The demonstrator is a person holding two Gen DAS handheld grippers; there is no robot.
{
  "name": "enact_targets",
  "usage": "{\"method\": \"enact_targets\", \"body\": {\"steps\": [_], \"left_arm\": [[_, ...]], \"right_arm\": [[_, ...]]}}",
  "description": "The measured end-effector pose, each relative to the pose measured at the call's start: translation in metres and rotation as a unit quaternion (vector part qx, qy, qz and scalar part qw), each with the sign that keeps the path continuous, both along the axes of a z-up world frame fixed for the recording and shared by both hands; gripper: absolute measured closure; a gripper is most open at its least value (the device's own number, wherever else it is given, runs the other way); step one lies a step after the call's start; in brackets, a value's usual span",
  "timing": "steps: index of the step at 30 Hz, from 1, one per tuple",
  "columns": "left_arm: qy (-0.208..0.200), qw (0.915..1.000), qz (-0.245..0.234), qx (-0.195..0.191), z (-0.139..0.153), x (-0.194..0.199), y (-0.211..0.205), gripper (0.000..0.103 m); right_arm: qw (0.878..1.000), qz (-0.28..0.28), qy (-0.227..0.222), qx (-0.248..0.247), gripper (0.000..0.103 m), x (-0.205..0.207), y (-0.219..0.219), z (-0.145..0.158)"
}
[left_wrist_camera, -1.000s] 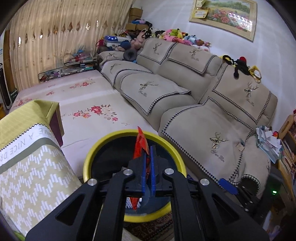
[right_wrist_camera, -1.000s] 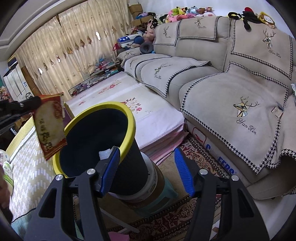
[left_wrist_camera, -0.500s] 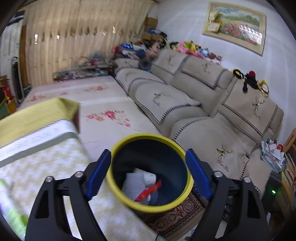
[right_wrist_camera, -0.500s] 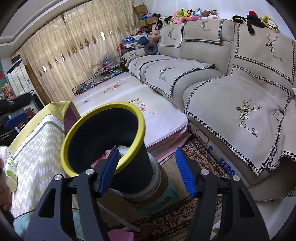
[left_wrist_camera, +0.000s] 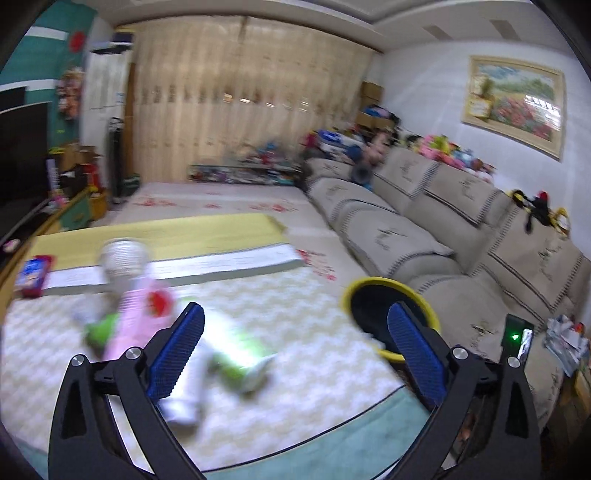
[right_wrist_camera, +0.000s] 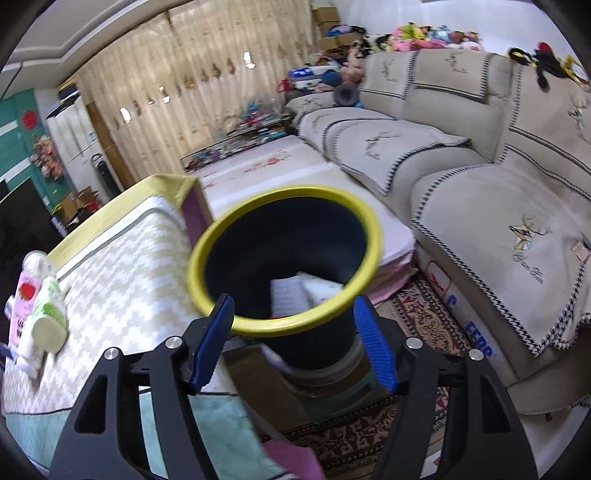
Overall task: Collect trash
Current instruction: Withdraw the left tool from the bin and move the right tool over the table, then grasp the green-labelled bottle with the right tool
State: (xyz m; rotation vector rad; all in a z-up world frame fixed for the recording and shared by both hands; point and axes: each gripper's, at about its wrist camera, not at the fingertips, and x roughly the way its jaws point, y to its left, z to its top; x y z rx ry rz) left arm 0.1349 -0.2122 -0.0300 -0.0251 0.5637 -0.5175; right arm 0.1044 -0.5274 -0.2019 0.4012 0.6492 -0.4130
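Left wrist: empty tool [left_wrist_camera: 295, 341] over table [left_wrist_camera: 314, 332]

Yellow-rimmed dark bin [right_wrist_camera: 284, 258], white-and-beige zigzag table cover [right_wrist_camera: 122, 273], pink and green bottles [right_wrist_camera: 35, 306], blue-padded black jaws.

Glossy plastic bin [right_wrist_camera: 284, 258], woven cloth table cover [right_wrist_camera: 122, 266], fabric sofa [right_wrist_camera: 498, 206]

Domestic living room: sectional sofa [left_wrist_camera: 443, 221] at three o'clock, curtained window [left_wrist_camera: 240, 110] at twelve, framed painting [left_wrist_camera: 513, 103] at two, plush toys [right_wrist_camera: 436, 35] along sofa back.
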Motion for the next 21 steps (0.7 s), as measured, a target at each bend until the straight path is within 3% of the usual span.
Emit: {"method": "enact_targets", "body": {"steps": [7, 12, 21], "left_arm": [[-0.007, 0.9962, 0.087, 0.002, 0.004, -0.018, 0.096, 0.005], [-0.014, 0.9916, 0.128, 0.000, 0.003, -0.029, 0.141, 0.005], [0.013, 0.9912, 0.131, -0.008, -0.010, -0.023, 0.155, 0.005]], "right_arm": [[0.997, 0.075, 0.001, -0.003, 0.038, 0.026, 0.062, 0.009], [0.988, 0.153, -0.012, -0.006, 0.036, 0.040, 0.115, 0.023], [0.957, 0.288, -0.005, -0.031, 0.031, 0.075, 0.198, 0.028]]}}
